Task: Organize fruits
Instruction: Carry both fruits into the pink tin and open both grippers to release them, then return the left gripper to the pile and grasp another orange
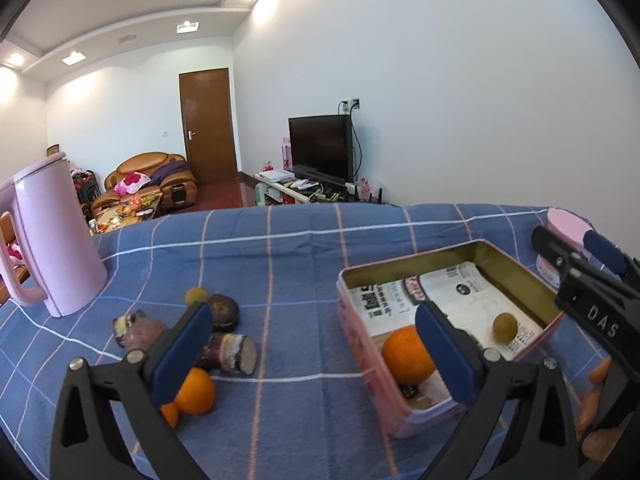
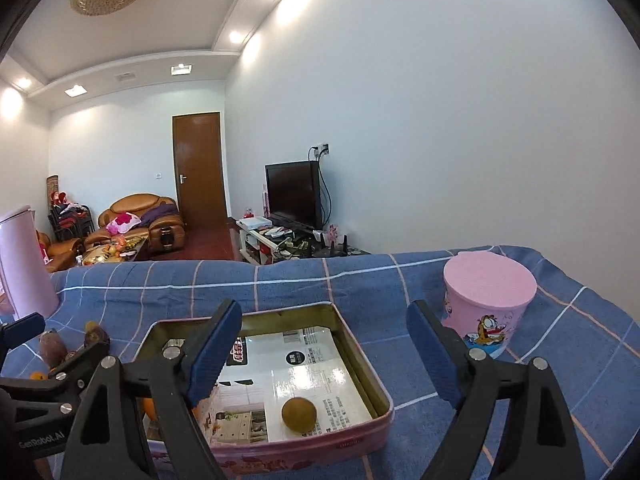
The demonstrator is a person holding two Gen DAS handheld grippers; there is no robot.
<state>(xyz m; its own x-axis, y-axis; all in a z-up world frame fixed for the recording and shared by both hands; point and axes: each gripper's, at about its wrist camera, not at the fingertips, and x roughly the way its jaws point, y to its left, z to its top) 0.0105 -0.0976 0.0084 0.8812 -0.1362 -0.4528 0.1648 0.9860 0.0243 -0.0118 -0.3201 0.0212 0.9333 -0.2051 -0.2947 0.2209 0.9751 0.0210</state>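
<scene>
Both my grippers, left (image 1: 316,344) and right (image 2: 324,344), stand wide open and empty above the pink tin (image 2: 362,446), which holds an orange (image 1: 406,354) and a small brown fruit (image 2: 299,411); reaching left for the loose orange (image 1: 196,392), I could knock the pink jug (image 1: 52,240).

Blue checked cloth (image 1: 304,240) bearing pink tin (image 1: 360,344); pink jug (image 1: 52,240), lidded tub (image 2: 486,300), loose oranges (image 1: 196,396), perhaps mangosteens (image 1: 222,312)

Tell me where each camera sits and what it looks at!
Left wrist: on the left gripper, facing the blue cloth, loose fruit and tin; the right gripper shows too.
Right wrist: on the right gripper, above the tin, facing the pink tub.
Shared: tin, brown fruit, jug.
</scene>
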